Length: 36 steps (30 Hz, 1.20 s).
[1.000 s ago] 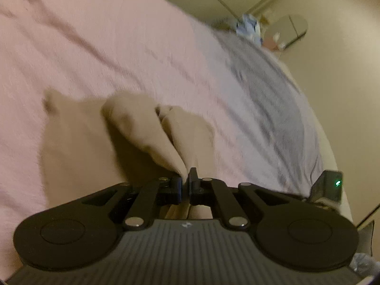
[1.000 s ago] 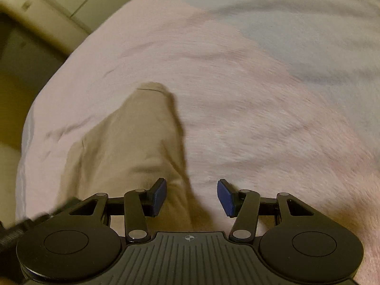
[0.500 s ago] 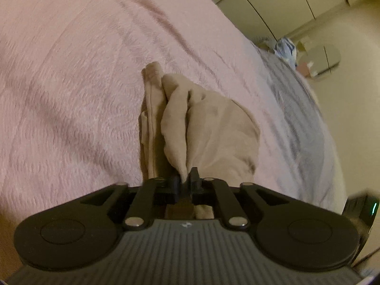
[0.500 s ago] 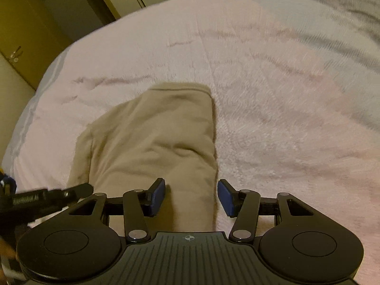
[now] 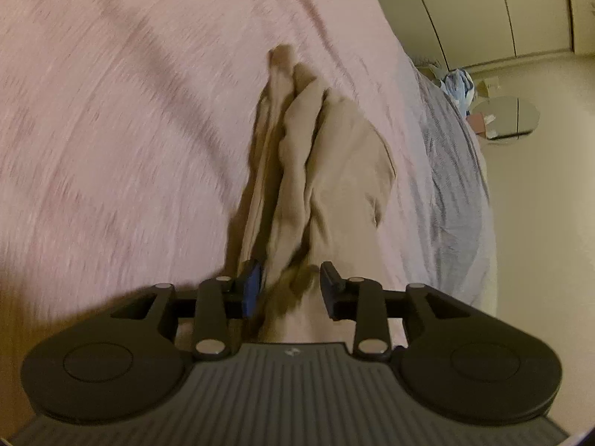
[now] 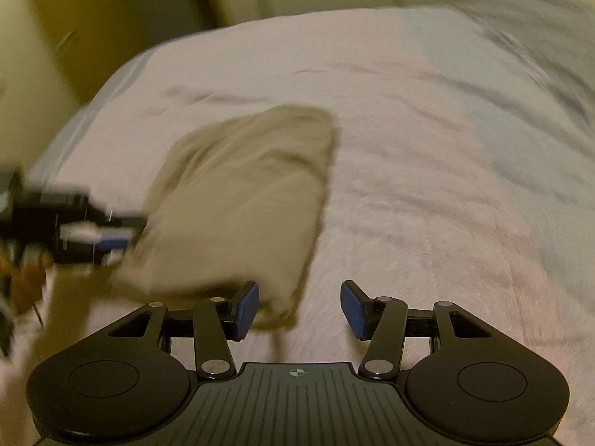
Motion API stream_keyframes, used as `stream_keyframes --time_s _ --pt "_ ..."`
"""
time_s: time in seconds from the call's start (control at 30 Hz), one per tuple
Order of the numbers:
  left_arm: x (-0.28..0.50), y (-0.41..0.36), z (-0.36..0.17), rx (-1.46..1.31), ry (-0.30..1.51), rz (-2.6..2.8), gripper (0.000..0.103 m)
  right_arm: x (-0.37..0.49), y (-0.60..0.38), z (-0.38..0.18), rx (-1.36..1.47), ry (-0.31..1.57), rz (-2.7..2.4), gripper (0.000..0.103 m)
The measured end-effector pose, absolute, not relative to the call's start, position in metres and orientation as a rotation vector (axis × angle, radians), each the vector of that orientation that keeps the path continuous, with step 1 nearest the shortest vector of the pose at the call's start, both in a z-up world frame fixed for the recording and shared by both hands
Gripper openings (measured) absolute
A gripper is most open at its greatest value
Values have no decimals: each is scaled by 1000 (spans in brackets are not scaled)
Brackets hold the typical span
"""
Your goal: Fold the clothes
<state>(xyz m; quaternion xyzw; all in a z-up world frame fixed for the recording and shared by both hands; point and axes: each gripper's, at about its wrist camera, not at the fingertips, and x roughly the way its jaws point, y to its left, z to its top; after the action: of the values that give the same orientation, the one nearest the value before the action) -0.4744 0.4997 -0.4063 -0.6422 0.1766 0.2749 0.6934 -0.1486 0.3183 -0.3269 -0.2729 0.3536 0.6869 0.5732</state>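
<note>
A beige garment (image 5: 327,171) lies folded in a bundle on the pink bedspread (image 5: 111,130). My left gripper (image 5: 292,290) is open, its jaws apart on either side of the garment's near edge, with cloth between them. In the right wrist view the garment (image 6: 241,200) lies flat ahead and to the left. My right gripper (image 6: 300,310) is open and empty, just over the garment's near right corner. The left gripper (image 6: 108,239) shows there at the garment's left edge, blurred.
A grey blanket (image 5: 457,193) covers the bed's far right part. Beyond the bed are wardrobe doors (image 5: 465,11), a small round table (image 5: 505,117) and a blue-white bundle (image 5: 459,83). A yellowish door (image 6: 93,26) stands past the bed's left edge.
My left gripper has opened and let go of the garment, which now lies on the bed. The right gripper stayed open while its view swung toward the bed's far side.
</note>
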Motion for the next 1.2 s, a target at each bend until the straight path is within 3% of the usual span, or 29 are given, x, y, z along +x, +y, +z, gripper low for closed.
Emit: stream_keyframes --time_s 0.13,0.17,0.2,0.23,0.27,0.33,0.43,0.67,0.73,0.83,0.97,1.2 --pt "-478 493 -410 -1457 362 598 24 -176 316 -337 -737 670 1621 52" --pt "-477 492 -408 -1427 371 592 3 -178 319 -337 -734 653 1615 52" --pt "-475 491 -405 -1397 379 585 3 -180 321 -337 -728 639 1608 37" --pt "-474 490 -400 -1353 392 594 3 -181 323 -338 -738 626 1612 10" --pt "-472 488 -394 -1309 405 602 3 -183 325 -339 -750 613 1617 5" --pt "-481 485 -385 -1276 380 621 3 -188 325 -338 -782 558 1632 4" --pt "-493 483 -378 -1245 357 641 3 -198 317 -336 -841 433 1663 3" --pt "-482 484 -400 -1215 458 686 7 -215 315 -366 -1030 379 1674 6" --pt "-482 494 -395 -1213 449 682 10 -213 316 -360 -1050 381 1690 20" --pt "-481 509 -387 -1209 434 675 23 -193 322 -340 -977 528 1730 32" --pt "-481 530 -376 -1204 414 665 37 -153 346 -318 -782 746 1686 39" --pt "-462 554 -370 -1105 384 662 44 -92 439 -341 -454 1069 1480 40"
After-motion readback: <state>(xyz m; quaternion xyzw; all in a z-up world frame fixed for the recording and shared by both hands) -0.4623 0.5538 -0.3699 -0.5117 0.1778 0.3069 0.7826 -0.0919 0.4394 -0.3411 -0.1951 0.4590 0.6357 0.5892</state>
